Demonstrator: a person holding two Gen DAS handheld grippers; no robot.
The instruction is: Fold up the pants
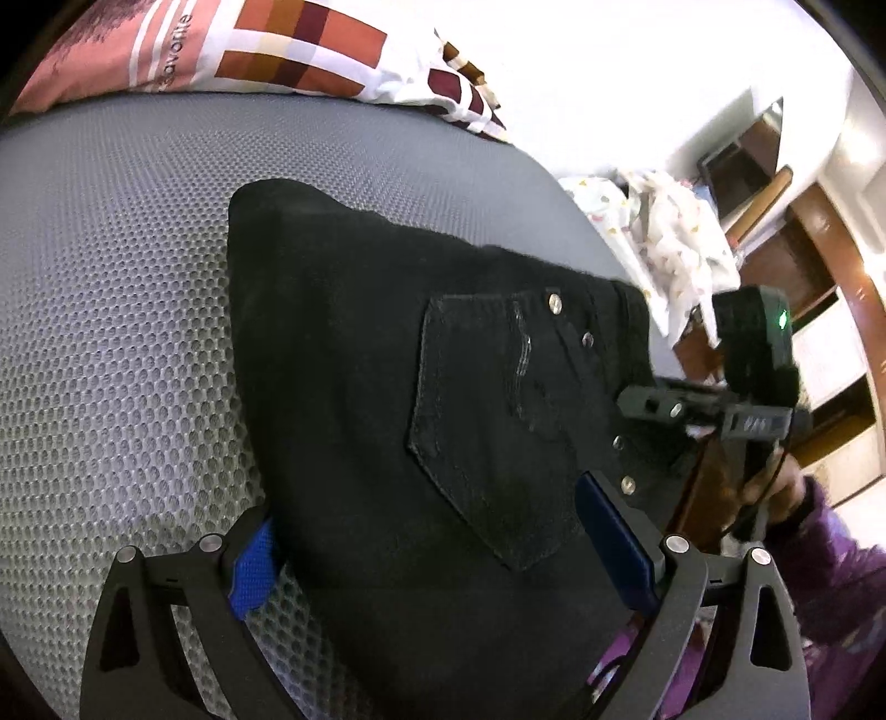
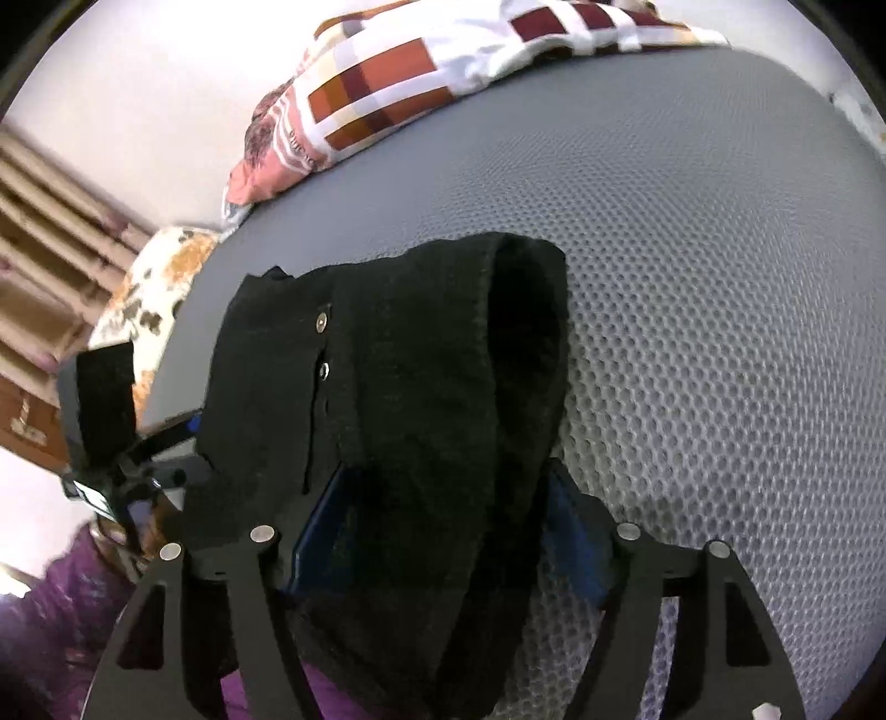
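Black jeans (image 1: 387,387) lie folded on a grey mesh mattress (image 1: 111,277), back pocket (image 1: 487,421) up. My left gripper (image 1: 437,559) has its blue pads wide apart with the jeans' near edge between them; whether they press the cloth I cannot tell. In the right wrist view the jeans (image 2: 415,387) hang bunched between my right gripper's (image 2: 443,531) blue pads, which straddle a thick fold. The right gripper also shows in the left view (image 1: 664,407), at the waistband.
A checked pillow (image 1: 288,50) lies at the mattress's far end. A white patterned cloth (image 1: 664,232) sits at the mattress edge. Wooden furniture (image 1: 803,266) stands beyond. A purple sleeve (image 1: 819,581) is at lower right.
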